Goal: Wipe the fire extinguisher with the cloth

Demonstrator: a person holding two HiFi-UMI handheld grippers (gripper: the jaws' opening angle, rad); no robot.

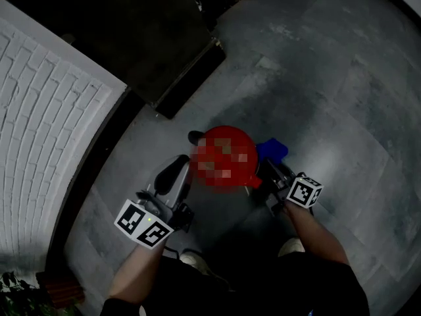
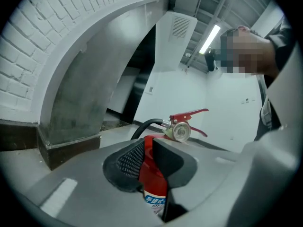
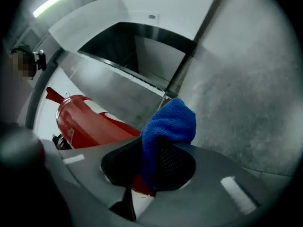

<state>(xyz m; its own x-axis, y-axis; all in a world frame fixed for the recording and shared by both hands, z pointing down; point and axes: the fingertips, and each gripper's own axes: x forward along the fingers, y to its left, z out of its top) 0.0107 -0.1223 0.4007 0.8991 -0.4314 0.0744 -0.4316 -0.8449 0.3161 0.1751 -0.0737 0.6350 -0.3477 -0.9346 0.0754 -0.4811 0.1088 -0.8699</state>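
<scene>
At the near edge of the head view, the toes of two pale shoes (image 1: 291, 245) stand on the floor, and the person's forearms reach forward above them, each hand carrying a tool with a marker cube. The left tool (image 2: 148, 148) points level. Its jaws stand a narrow way apart, and the small red steel fire extinguisher (image 2: 152, 173) shows in the gap just beyond them. No view makes clear whether the pads touch the cylinder. The right tool (image 3: 156, 148) comes in from the other side with its jaws clamped on a bunched blue microfibre cloth (image 3: 171, 121). The cloth bulges out past the tips, just beside the red cylinder. The extinguisher stands upright on the mottled grey concrete floor (image 1: 316, 78), between the two tools. At its top are a red squeeze lever (image 2: 189, 115), a round metal pressure gauge (image 2: 181, 131) and a curved black hose (image 2: 144, 126). Farther off lies a dark rectangular slab (image 1: 131, 31), and beside it a white-painted brick wall (image 1: 39, 110) runs along the left. A few green leaves (image 1: 12, 287) show at the foot of that wall.
</scene>
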